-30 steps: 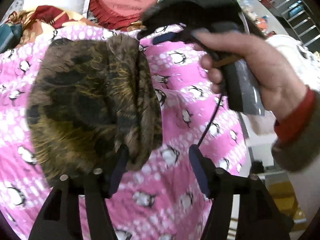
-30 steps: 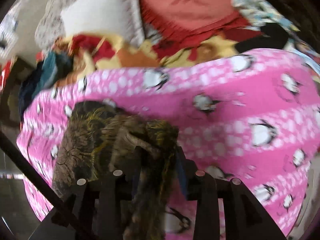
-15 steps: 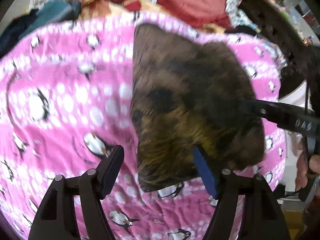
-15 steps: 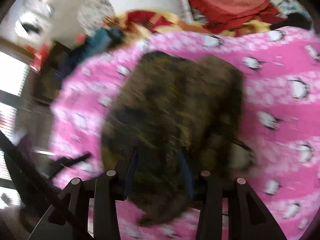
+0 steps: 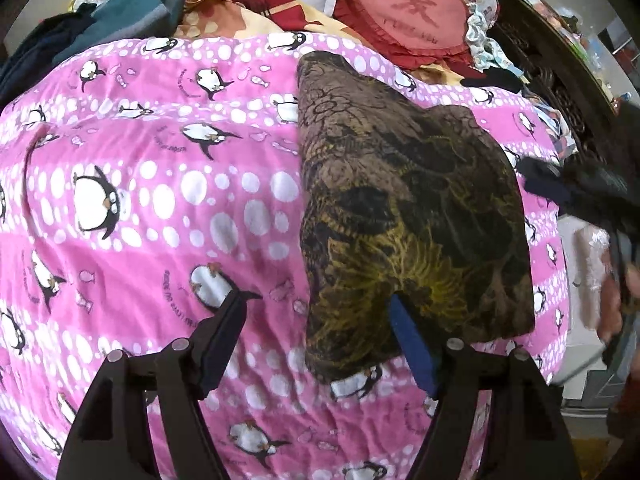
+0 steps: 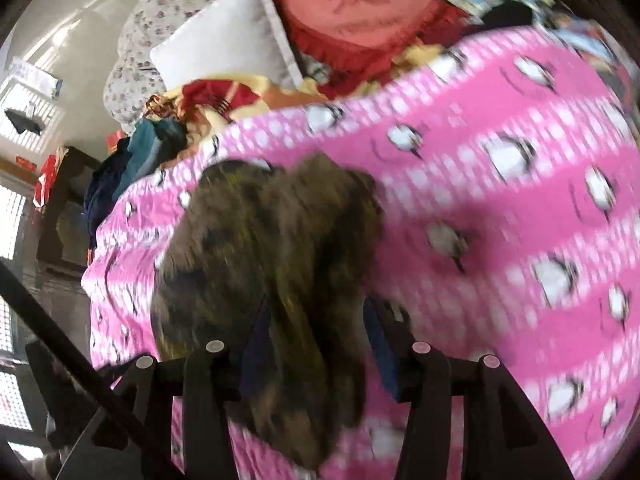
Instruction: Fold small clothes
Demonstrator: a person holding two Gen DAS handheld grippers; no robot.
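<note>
Brown patterned garment (image 5: 412, 216), dark with yellow-gold markings, lies folded on the pink penguin-print blanket (image 5: 160, 208) that covers the bed, toward the blanket's right side in the left wrist view. Its near edge reaches down between the two fingers of the left gripper (image 5: 320, 312), whose fingers are spread wide apart and hold nothing; the blue-padded right finger (image 5: 408, 344) lies over the cloth's near edge, while the left finger (image 5: 224, 328) is over bare blanket. At the far right of that view the right gripper (image 5: 560, 192) appears as a dark blurred shape at the garment's right edge, with part of the person's hand (image 5: 616, 296) below it. The right wrist view is motion-blurred: the garment (image 6: 272, 272) runs down between the fingers of the right gripper (image 6: 316, 332), which stand only moderately apart with the bunched cloth filling the gap, so they seem to grip it, though the blur leaves contact uncertain. Beyond the blanket sit a red heart-shaped cushion (image 5: 416, 12), a white pillow (image 6: 224, 44), and a heap of red, yellow and teal clothes (image 5: 168, 4).
</note>
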